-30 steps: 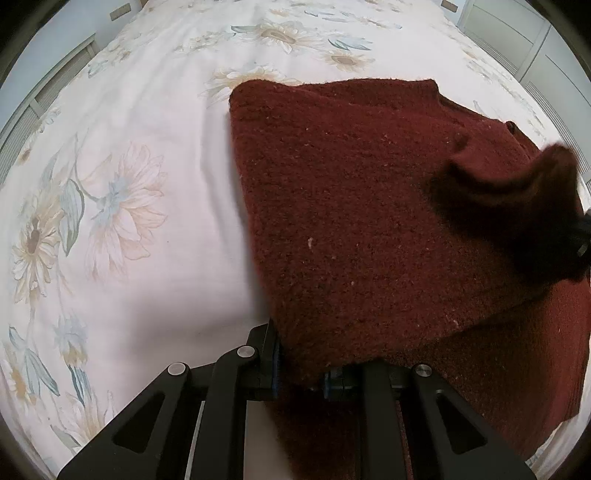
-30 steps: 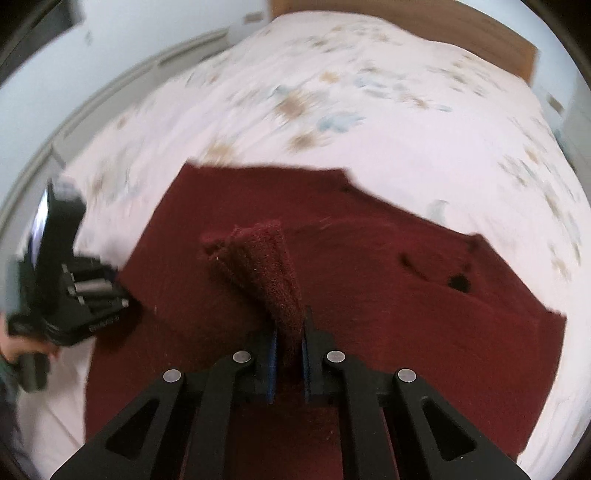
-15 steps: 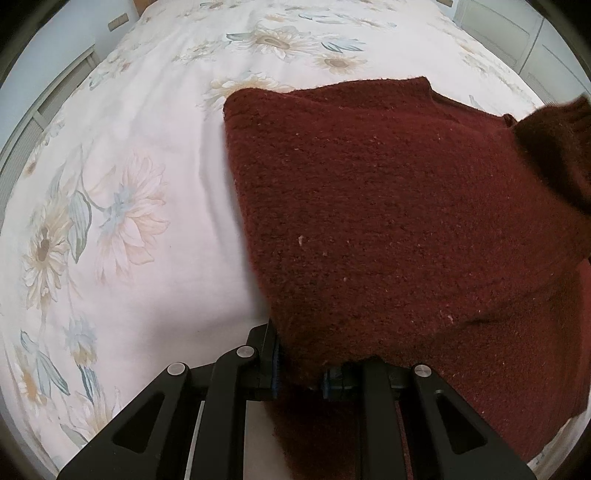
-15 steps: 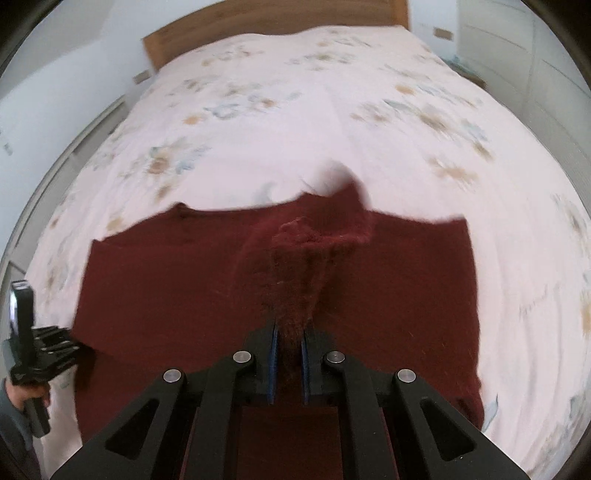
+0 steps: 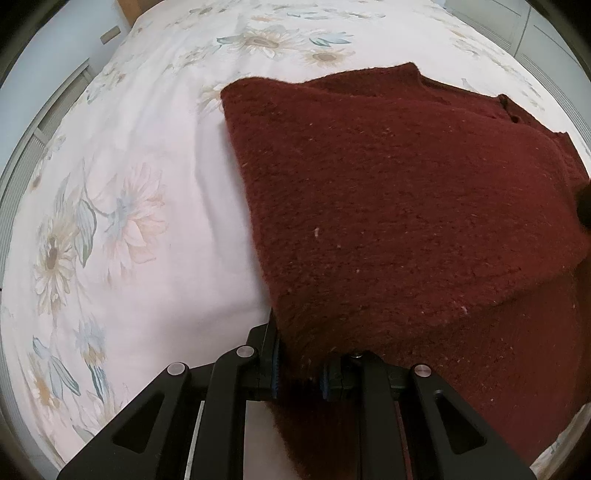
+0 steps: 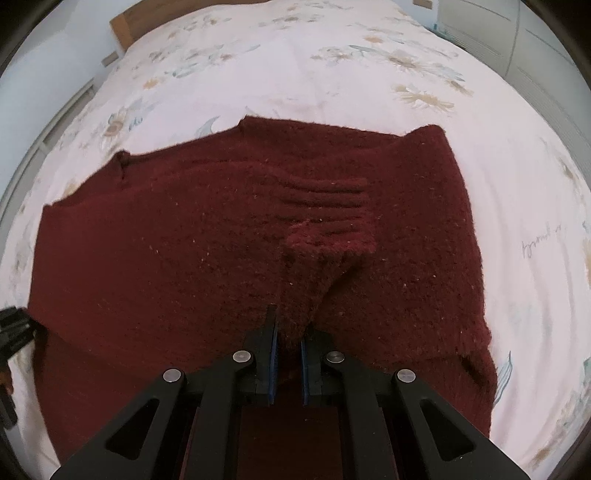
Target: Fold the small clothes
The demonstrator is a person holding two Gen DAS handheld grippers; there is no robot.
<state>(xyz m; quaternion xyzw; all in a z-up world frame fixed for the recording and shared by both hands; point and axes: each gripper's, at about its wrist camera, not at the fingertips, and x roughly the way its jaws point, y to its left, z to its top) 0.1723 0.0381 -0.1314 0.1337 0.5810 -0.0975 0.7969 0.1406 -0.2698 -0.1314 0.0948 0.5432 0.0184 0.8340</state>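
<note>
A dark red knit sweater lies spread on the flowered bed, partly folded over itself. My left gripper is shut on the sweater's near left edge. In the right wrist view the sweater fills the middle of the bed, and its ribbed sleeve cuff lies on top of the body. My right gripper is shut on the sleeve just behind that cuff, low over the sweater. The left gripper shows at the left edge of that view.
The bed sheet is white with pale flowers and extends left of and beyond the sweater. A wooden headboard stands at the far end. White cupboard doors are at the far right.
My right gripper has carried the sleeve across and down, so the cuff now lies flat on the sweater's body. The left gripper has kept its hold and hardly moved.
</note>
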